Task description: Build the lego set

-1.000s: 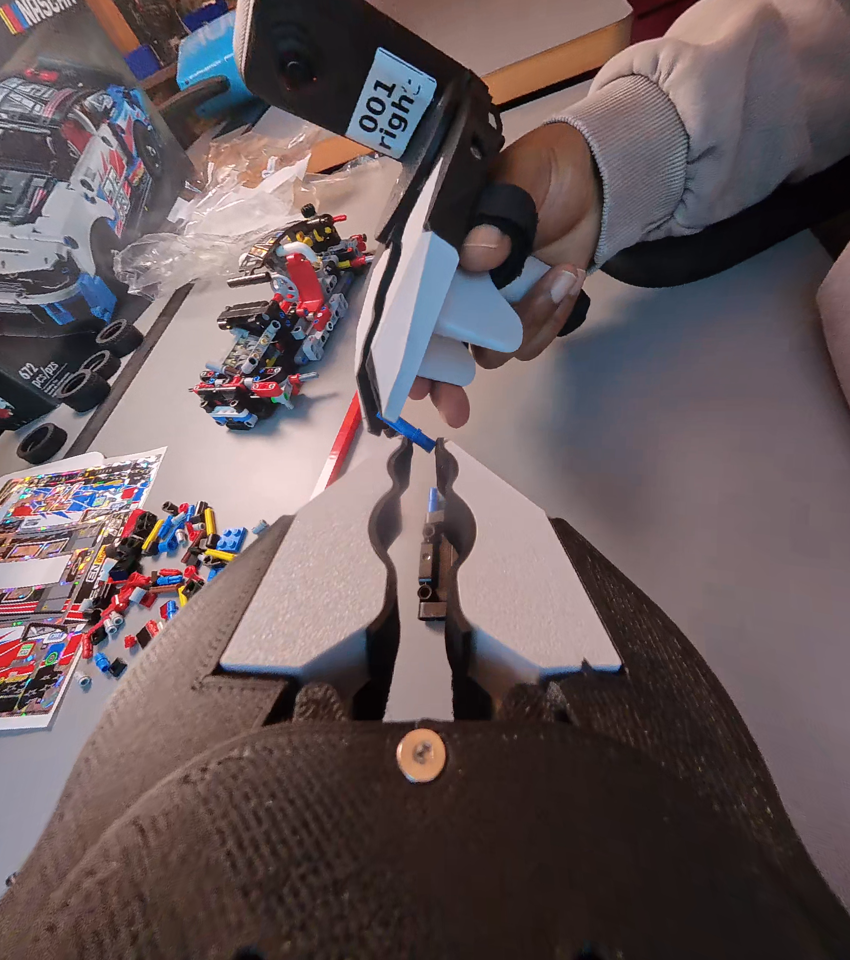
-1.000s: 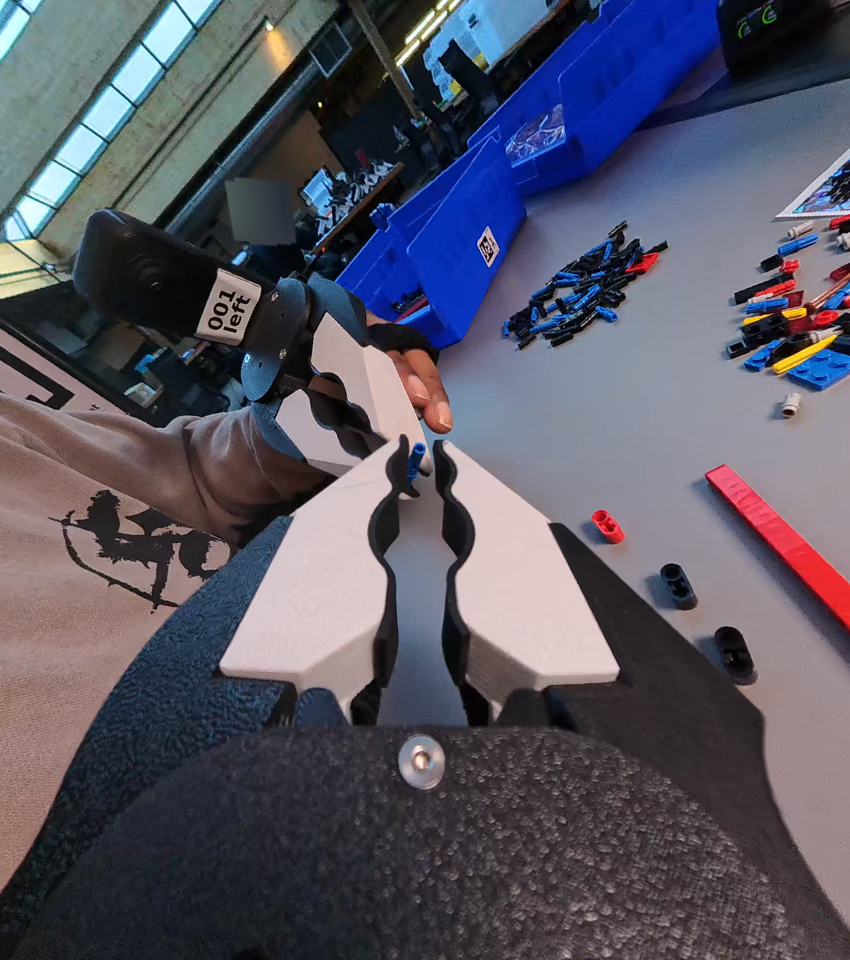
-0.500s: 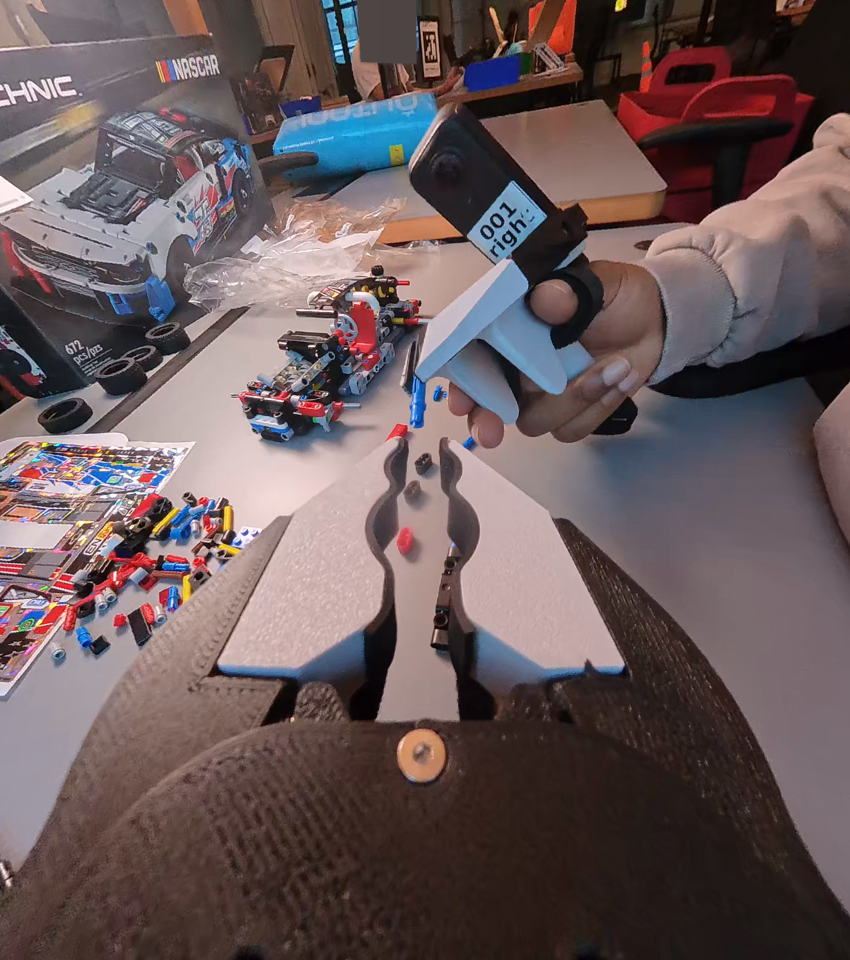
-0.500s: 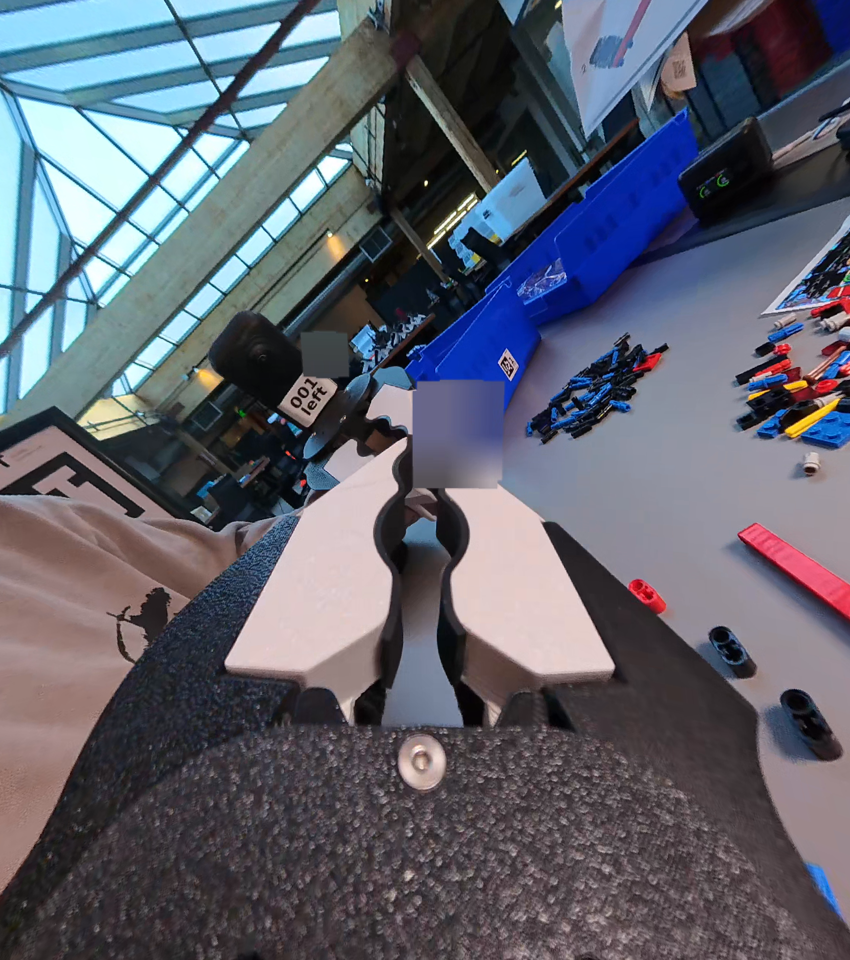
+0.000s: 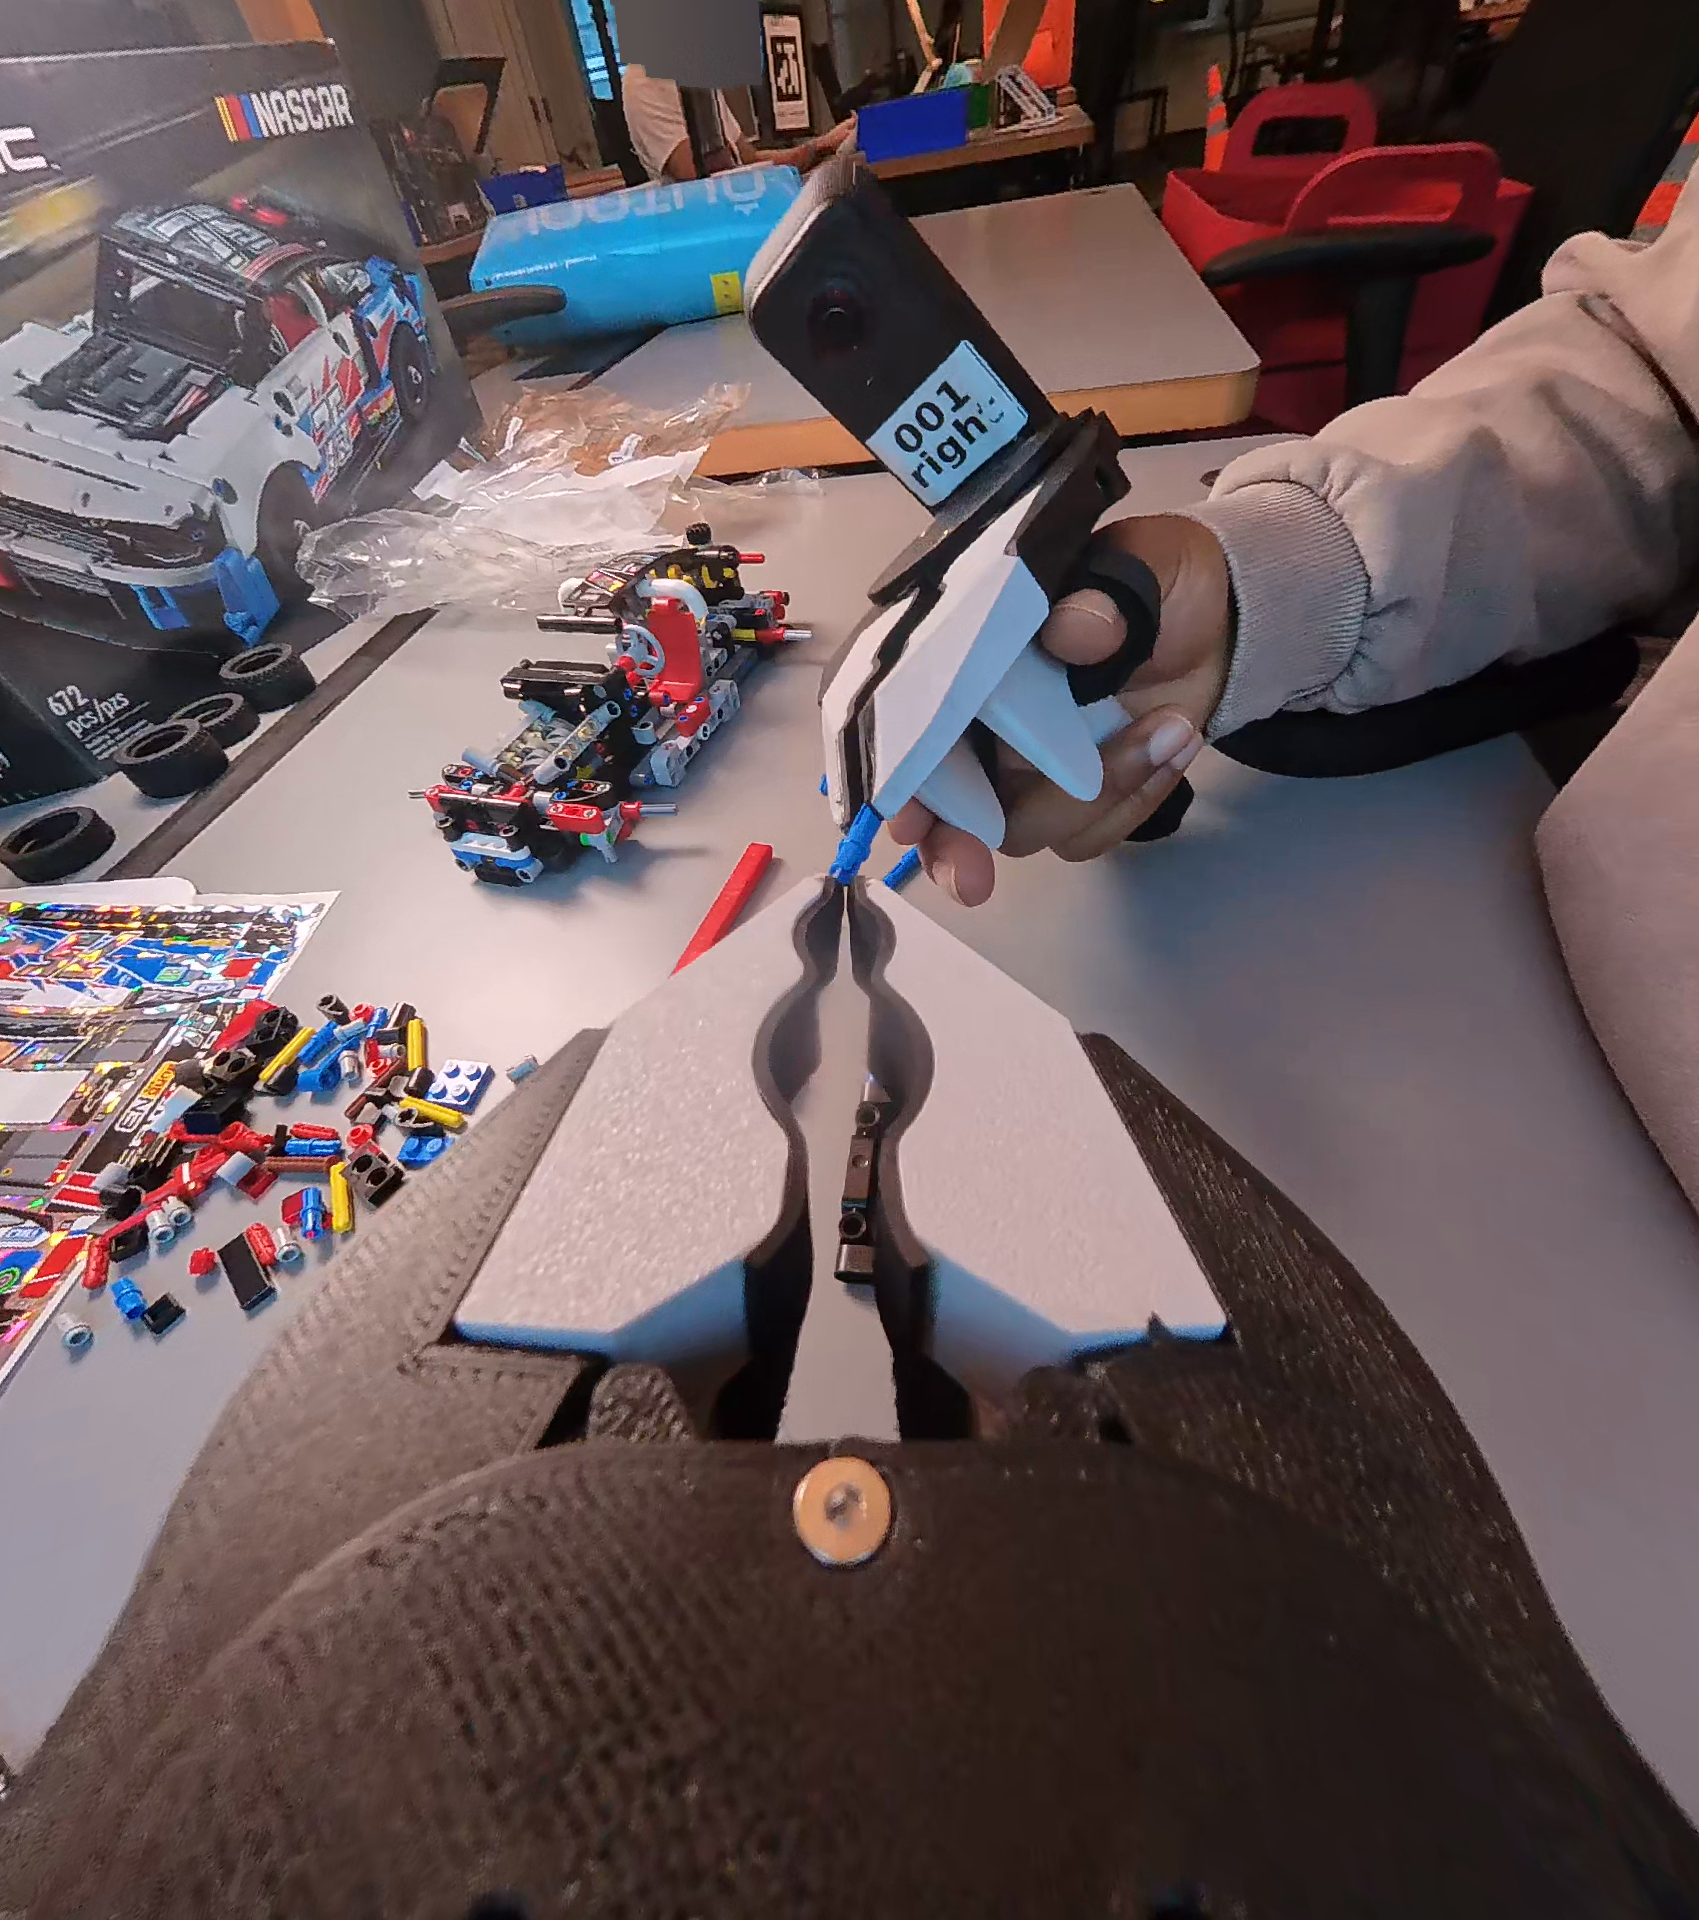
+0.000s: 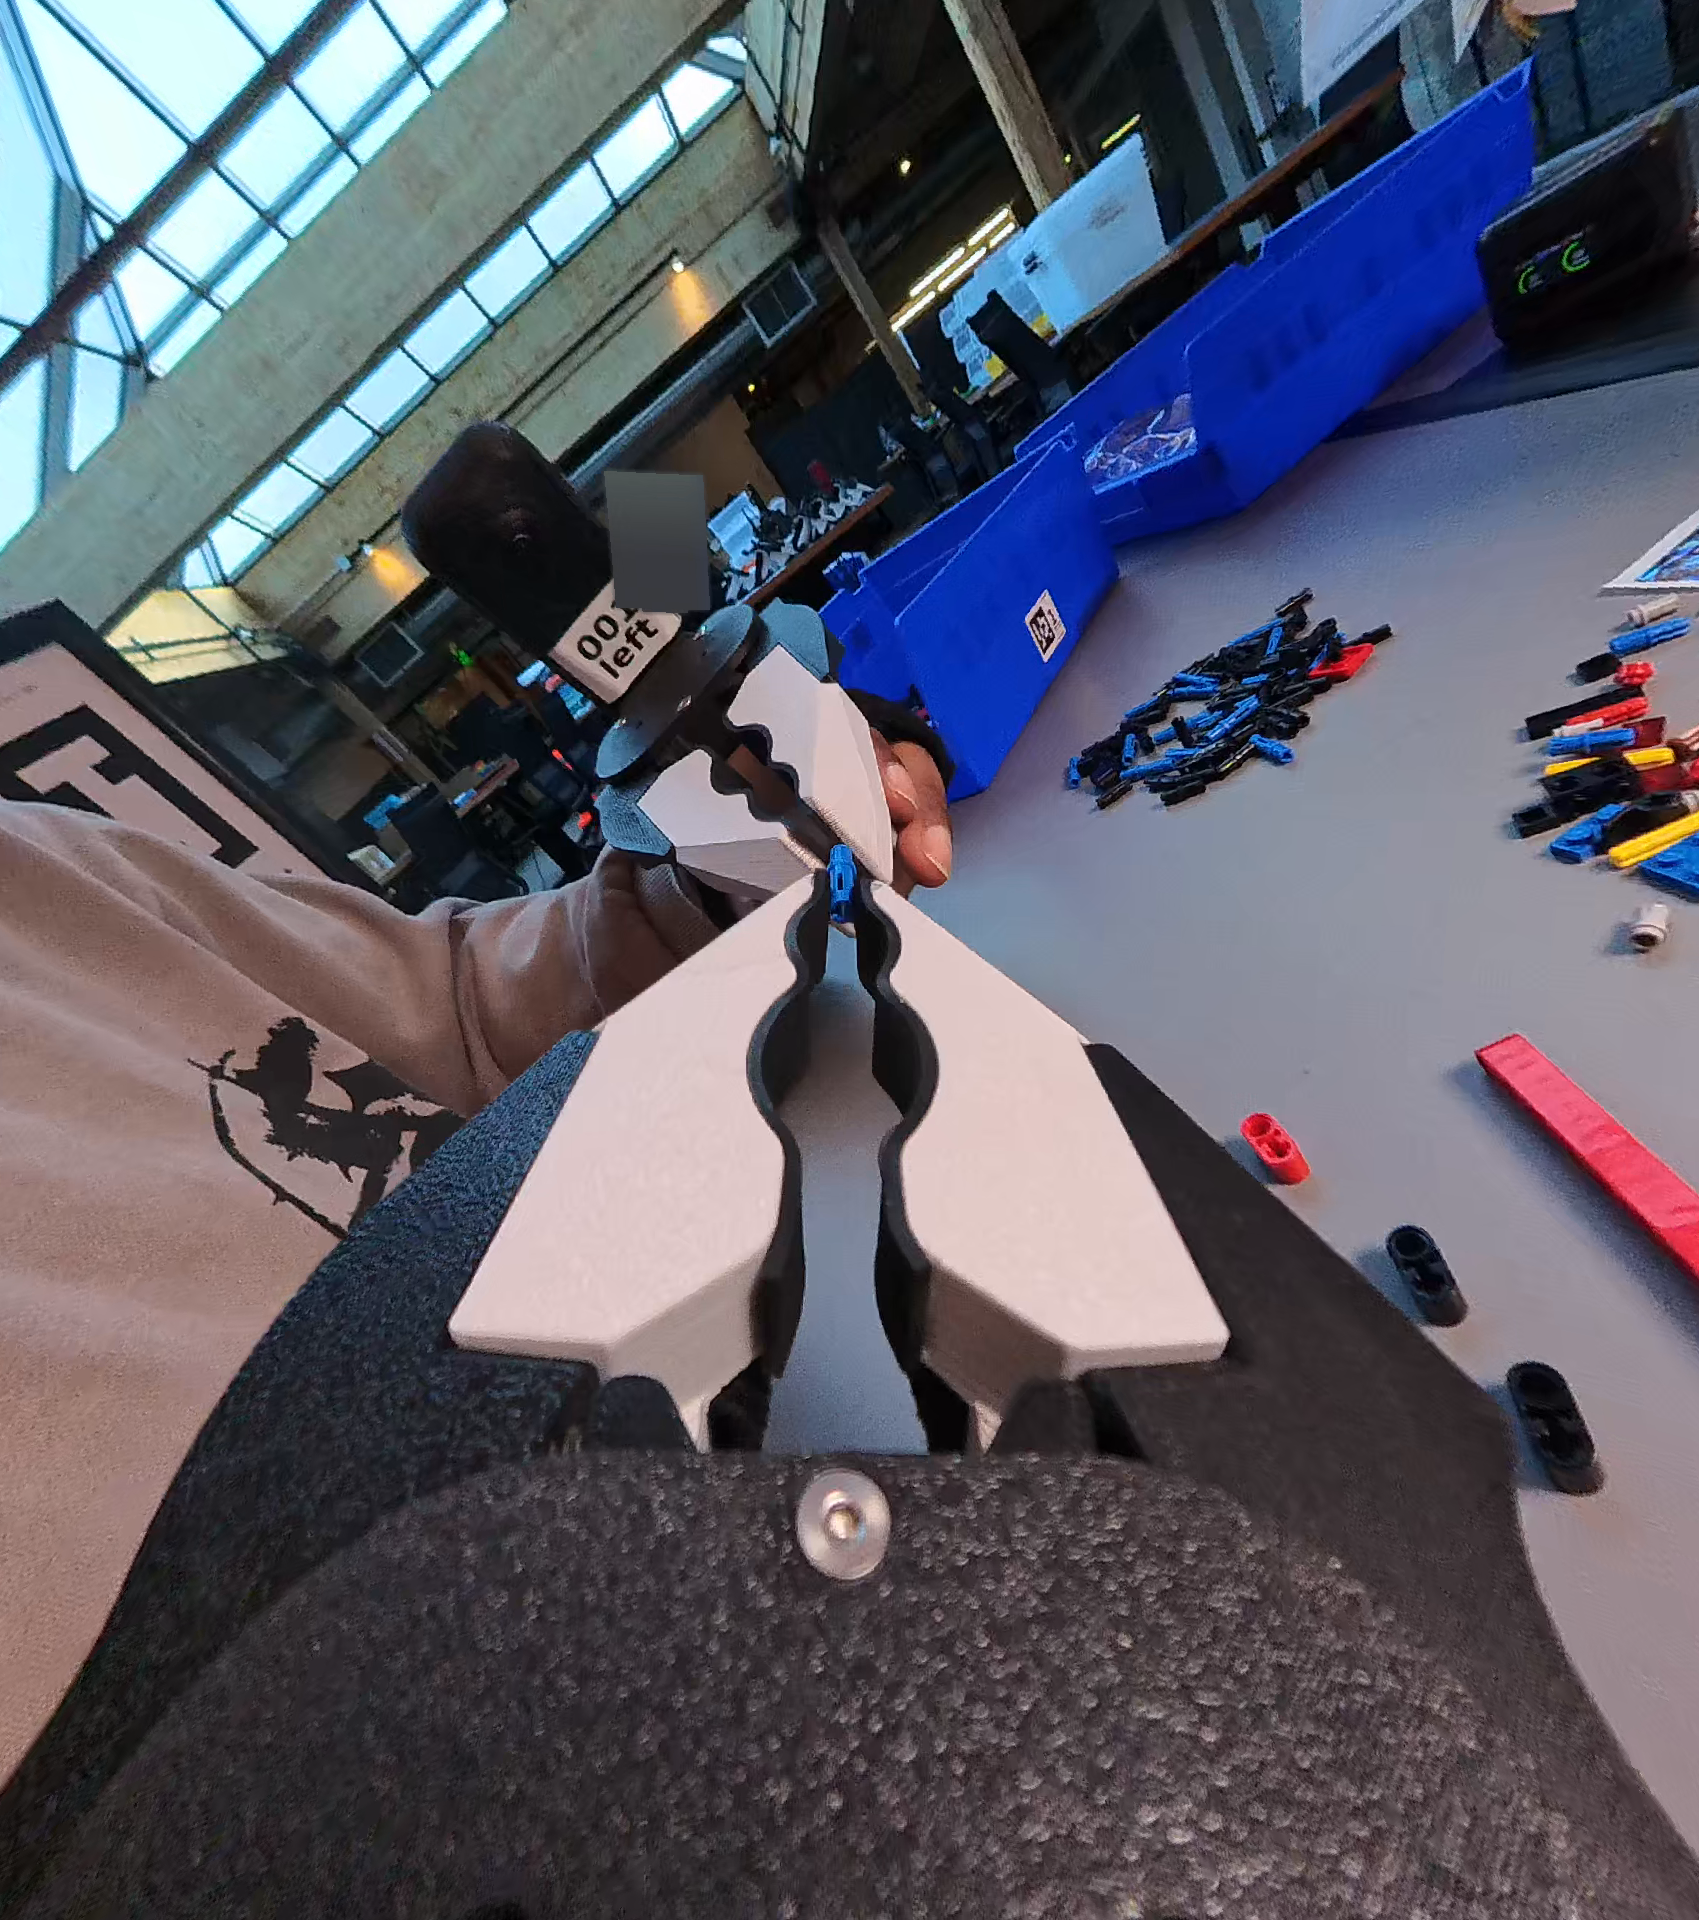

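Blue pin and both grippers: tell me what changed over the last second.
The right gripper drew away, then came back tip to tip with the left gripper, its blue pin again at the left tips. The left gripper closed tighter on the black beam. The chassis and loose parts stayed put.

Skylight (image 6: 45, 208) daylight, soft shadows, sharp focus, fisheye-bent edges.

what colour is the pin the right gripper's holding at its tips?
Blue. The pin sits pinched at the right gripper tips; clearest in the right wrist view.
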`<state>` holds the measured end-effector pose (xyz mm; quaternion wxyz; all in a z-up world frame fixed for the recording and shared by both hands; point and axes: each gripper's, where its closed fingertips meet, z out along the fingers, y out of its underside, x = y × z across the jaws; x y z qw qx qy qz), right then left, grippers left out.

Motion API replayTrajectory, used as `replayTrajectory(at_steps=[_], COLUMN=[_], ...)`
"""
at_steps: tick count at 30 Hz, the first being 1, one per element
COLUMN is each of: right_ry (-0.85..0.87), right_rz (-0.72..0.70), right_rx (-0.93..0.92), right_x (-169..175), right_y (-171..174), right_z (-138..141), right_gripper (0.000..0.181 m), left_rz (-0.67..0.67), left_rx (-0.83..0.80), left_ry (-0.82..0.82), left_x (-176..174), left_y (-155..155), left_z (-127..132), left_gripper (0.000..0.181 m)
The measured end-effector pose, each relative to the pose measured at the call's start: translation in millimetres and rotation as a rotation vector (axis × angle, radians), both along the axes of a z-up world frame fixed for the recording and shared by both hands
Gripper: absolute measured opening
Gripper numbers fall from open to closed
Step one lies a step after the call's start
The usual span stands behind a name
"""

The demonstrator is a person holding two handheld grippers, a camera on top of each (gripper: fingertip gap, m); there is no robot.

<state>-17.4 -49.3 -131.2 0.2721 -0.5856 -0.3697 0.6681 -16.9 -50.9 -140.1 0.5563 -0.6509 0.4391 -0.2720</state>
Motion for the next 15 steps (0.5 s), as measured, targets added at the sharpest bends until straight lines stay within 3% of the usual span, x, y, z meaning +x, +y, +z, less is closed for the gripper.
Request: replayTrajectory(at_steps=[5,8,15], right_ry=[-0.011,-0.022,-0.037], right_rz=[0.006,0.009,0.024], right_rx=[0.031,0.028,0.027], right_x=[0.6,1.4,2.0], right_y=[-1.6,-0.3,-3.3], right_z=[-0.4,-1.3,-4.0], right_gripper=[0.001,0.001,0.002], left_rz=[-0.010,-0.016,-0.035], left_rx=[0.002,0.004,-0.007], left_ry=[-0.001,-0.011,0.000], left_x=[1.1,1.8,2.7], left_y=[-2.0,-2.8,-4.9], left_z=[-0.9,0.3,-1.6], left_gripper=[0.001,0.013,0.003])
